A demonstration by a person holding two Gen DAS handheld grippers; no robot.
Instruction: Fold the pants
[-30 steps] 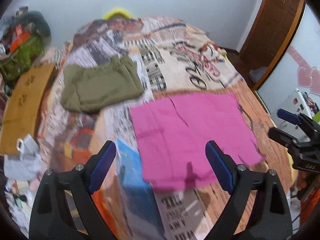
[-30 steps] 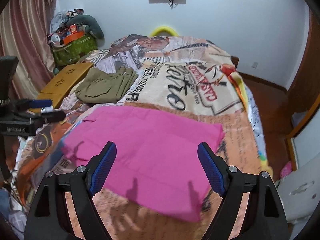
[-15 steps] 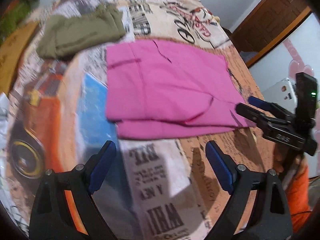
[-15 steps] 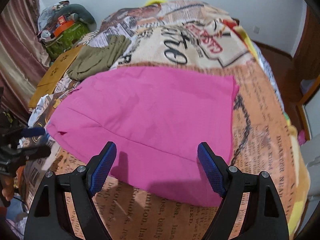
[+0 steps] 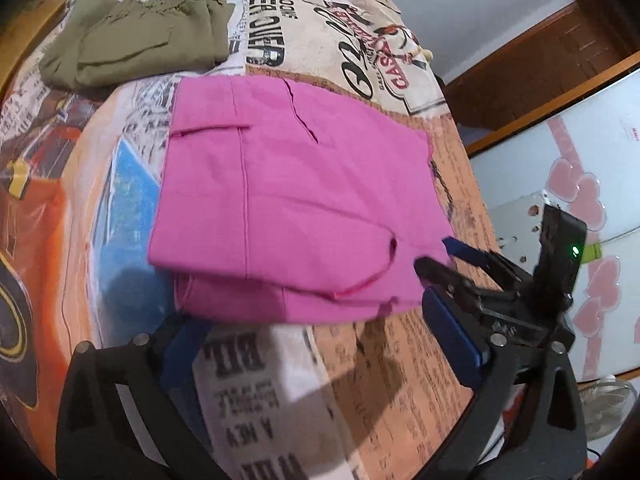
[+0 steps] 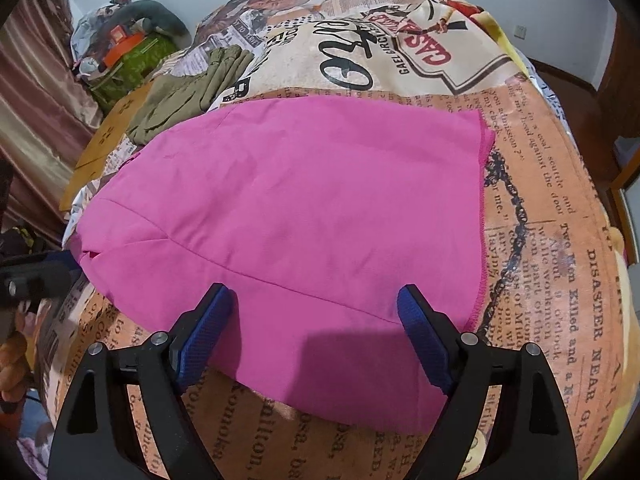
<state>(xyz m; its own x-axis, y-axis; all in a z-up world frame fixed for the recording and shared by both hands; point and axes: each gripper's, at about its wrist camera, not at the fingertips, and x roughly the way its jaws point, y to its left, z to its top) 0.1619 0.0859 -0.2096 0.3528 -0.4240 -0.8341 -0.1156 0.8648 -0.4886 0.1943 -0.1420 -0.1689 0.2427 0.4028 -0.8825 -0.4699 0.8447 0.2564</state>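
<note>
Pink pants lie folded flat on the bed, seams and a pocket slit showing. My left gripper hovers at their near left corner; its jaws are opening and only the fabric edge lies below them, untouched. The right gripper stands open over the near edge of the pink pants, fingers straddling the cloth without pressing it. In the left wrist view the right gripper reaches in at the pants' right corner. The left gripper shows at the left edge of the right wrist view.
Folded olive pants lie behind the pink ones. A newspaper-print blanket covers the bed. A cluttered pile and curtain stand far left; a white cabinet with pink hearts and a wooden door are on the right.
Both grippers have sunk toward the bed and tipped downward, so the pink pants fill more of each view. The left jaws have spread a little wider.
</note>
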